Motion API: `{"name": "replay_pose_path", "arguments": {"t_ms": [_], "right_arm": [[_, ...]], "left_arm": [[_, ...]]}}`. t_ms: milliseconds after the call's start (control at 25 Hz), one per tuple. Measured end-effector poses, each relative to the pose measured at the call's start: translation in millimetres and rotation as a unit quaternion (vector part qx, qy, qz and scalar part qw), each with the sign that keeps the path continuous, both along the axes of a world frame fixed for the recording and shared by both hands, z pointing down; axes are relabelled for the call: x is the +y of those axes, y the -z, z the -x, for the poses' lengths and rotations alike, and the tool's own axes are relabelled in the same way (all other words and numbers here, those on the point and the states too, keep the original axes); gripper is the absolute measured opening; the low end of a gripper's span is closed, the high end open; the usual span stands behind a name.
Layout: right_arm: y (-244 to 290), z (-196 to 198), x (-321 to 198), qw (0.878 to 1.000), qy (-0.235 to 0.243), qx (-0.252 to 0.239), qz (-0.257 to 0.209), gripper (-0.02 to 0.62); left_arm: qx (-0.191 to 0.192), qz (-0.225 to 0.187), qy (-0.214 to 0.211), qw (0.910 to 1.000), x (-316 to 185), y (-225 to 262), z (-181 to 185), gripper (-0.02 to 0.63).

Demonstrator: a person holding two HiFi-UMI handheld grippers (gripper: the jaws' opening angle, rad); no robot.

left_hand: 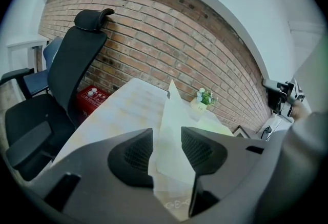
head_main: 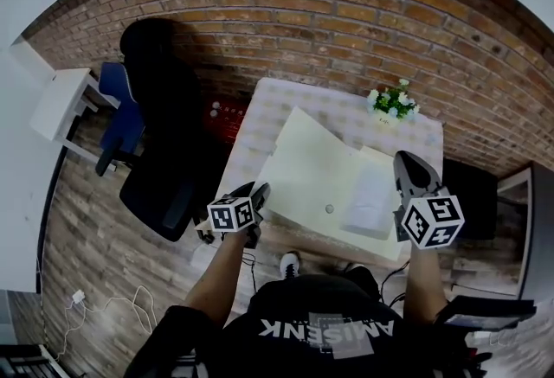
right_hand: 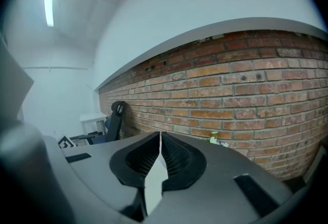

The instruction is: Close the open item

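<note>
Pale yellow folder [head_main: 320, 177] lies open on the desk [head_main: 286, 99], which carries a checked cloth. It sits toward the near edge and takes up most of the desk's width. The folder's right half lies flat, with white sheets [head_main: 370, 199] resting on it. Its left flap [left_hand: 171, 130] is lifted off the desk and stands tilted, free edge uppermost.

Left claw [head_main: 261, 190] is at the near left corner of the folder and points down toward the desk. The left gripper view shows its jaws apart with the raised flap standing between them. There is a clear gap on the left pad's side, so the flap is not pinched.

Right claw [head_main: 404, 162] is at the far right edge of the folder. The right gripper view shows its jaws together on a thin pale sheet edge, which runs down between the pads. That edge appears to belong to the folder's right side.

A small potted plant [head_main: 392, 101] with white flowers stands at the far right of the desk, apart from the folder. A black office chair [head_main: 164, 134] is left of the desk, with a blue chair [head_main: 121, 108] beyond it. A red box [head_main: 227, 118] is on the floor at the desk's far left corner. The brick wall [head_main: 346, 13] runs along the far side.
</note>
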State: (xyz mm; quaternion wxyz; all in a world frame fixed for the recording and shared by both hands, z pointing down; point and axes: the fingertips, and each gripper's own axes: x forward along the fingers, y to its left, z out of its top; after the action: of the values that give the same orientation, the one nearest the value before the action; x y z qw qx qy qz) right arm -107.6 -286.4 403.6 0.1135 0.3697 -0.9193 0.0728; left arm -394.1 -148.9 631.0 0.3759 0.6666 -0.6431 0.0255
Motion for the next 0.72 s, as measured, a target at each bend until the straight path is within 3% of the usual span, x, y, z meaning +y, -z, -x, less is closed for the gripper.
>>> {"name": "replay_pose_path", "arguments": {"t_ms": [160,720], "right_arm": [[1,-13,-3,1.0,-0.003,-0.007,0.0,0.043],[9,-58,1,1.0,-0.009,-0.013,0.002,0.043]], "left_arm": [[-0.011,0.009,-0.007,0.9999,-2,2,-10,0.086],[-0.008,-0.054,-0.021,0.9983,-4,60,-62,0.026]]}}
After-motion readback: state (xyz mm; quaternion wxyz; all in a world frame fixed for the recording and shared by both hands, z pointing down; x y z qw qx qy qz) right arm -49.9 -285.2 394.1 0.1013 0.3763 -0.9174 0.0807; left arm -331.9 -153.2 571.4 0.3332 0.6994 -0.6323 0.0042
